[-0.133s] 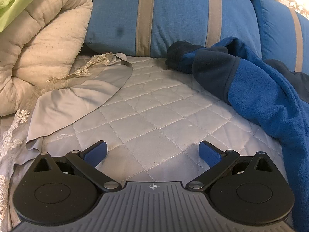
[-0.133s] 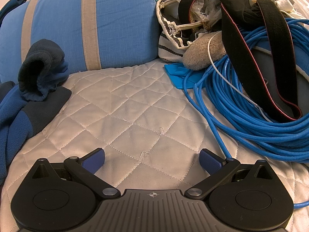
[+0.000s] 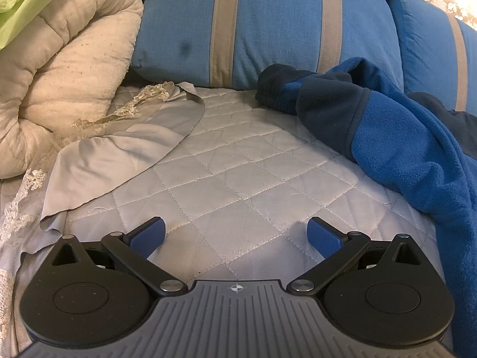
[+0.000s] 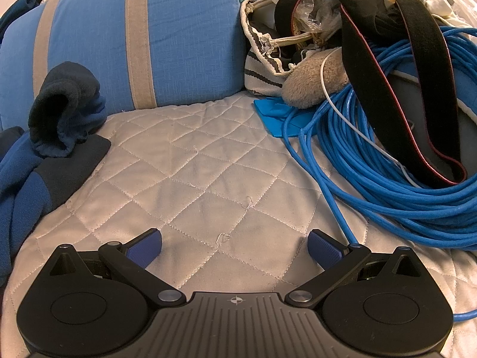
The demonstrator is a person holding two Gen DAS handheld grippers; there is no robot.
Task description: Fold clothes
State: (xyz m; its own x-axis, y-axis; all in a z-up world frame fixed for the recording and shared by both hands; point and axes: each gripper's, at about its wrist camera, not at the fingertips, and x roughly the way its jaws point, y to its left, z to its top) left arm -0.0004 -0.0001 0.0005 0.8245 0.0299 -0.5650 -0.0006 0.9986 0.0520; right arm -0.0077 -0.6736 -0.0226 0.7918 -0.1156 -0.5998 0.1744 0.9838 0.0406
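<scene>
Beyond both sets of released, empty fingers (image 3: 235, 235) (image 4: 234, 246), the blue fleece (image 3: 402, 155) should be spread flat first.

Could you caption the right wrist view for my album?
Open right gripper over a quilted cover, between blue fleece and coiled blue cable.

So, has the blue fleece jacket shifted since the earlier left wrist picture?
No. The blue fleece jacket sits the same against the striped blue cushion, its dark cuff at the same spot on the quilted cover.
</scene>
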